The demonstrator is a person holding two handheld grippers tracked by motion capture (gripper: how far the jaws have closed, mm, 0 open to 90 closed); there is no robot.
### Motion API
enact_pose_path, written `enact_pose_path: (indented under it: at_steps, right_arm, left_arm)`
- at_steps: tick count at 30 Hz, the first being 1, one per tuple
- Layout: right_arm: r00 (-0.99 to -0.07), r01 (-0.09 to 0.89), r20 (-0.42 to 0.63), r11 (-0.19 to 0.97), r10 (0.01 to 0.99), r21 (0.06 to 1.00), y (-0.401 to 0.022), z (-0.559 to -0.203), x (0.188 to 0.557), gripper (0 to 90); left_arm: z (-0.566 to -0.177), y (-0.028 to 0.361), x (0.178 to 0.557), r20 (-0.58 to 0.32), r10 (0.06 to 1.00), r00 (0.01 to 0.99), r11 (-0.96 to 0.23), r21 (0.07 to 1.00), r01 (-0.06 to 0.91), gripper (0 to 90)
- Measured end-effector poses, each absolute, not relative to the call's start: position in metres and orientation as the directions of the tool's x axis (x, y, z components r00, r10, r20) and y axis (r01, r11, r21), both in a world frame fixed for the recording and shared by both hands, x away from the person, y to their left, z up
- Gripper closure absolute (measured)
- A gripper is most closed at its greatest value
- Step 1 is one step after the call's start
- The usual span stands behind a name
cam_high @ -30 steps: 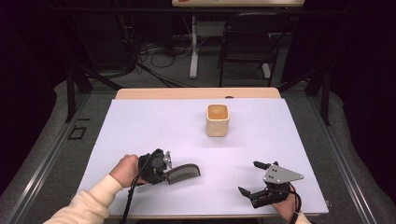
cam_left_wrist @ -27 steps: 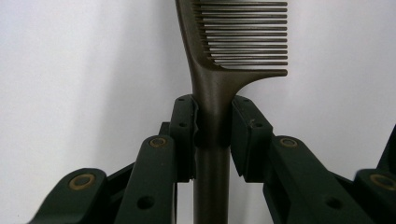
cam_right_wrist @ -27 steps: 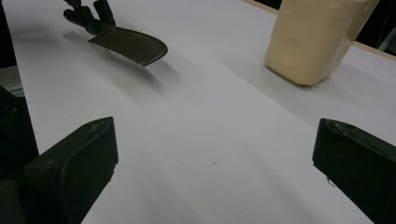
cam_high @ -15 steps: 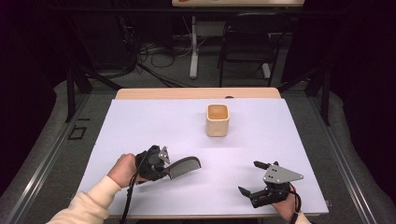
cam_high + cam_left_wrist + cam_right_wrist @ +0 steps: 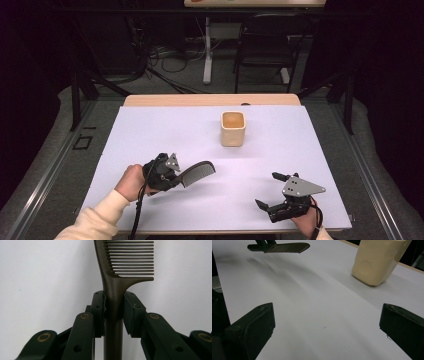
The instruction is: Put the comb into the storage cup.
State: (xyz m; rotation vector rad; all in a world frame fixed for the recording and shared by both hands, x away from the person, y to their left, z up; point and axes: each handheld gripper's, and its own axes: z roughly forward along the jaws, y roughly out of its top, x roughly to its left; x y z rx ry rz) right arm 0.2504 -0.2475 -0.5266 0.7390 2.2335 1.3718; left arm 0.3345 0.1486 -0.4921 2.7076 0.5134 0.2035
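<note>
High view is showing the table [image 5: 150, 130], and over it the left gripper [image 5: 176, 179] is carrying the comb [image 5: 197, 173]: a second ago the comb was lying low just ahead of that gripper, and now it is tilting up and away, teeth end raised toward the cup [image 5: 233, 128]. By my reading the pick-up is done and the comb is being swung toward the cup, which is standing well ahead and to the right of the gripper. The right gripper [image 5: 270, 192] is resting near the table's front edge with its jaws wide apart and nothing between them, unmoved from a second ago

Left gripper view is giving what the high view cannot: both pads [image 5: 98, 312] are pressing on the comb's handle [image 5: 113, 302] just below where the teeth begin, the comb running straight out between them. Right gripper view is adding the side-on look, the comb [image 5: 284, 247] hanging clear of the table and the cup [image 5: 379, 260] far ahead to its right
</note>
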Motion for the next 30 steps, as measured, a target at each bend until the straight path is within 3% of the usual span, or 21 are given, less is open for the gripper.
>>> enact_pose_path:
  at_steps: [30]
  right_arm:
    - [-0.774,0.221,-0.073,0.377,0.629,0.899,-0.2474,-0.5267,0.2503,0.0]
  left_arm:
    - [-0.4855,0.1512,0.3421,0.087,0.467,0.88,-0.782,0.505,0.365,72.2]
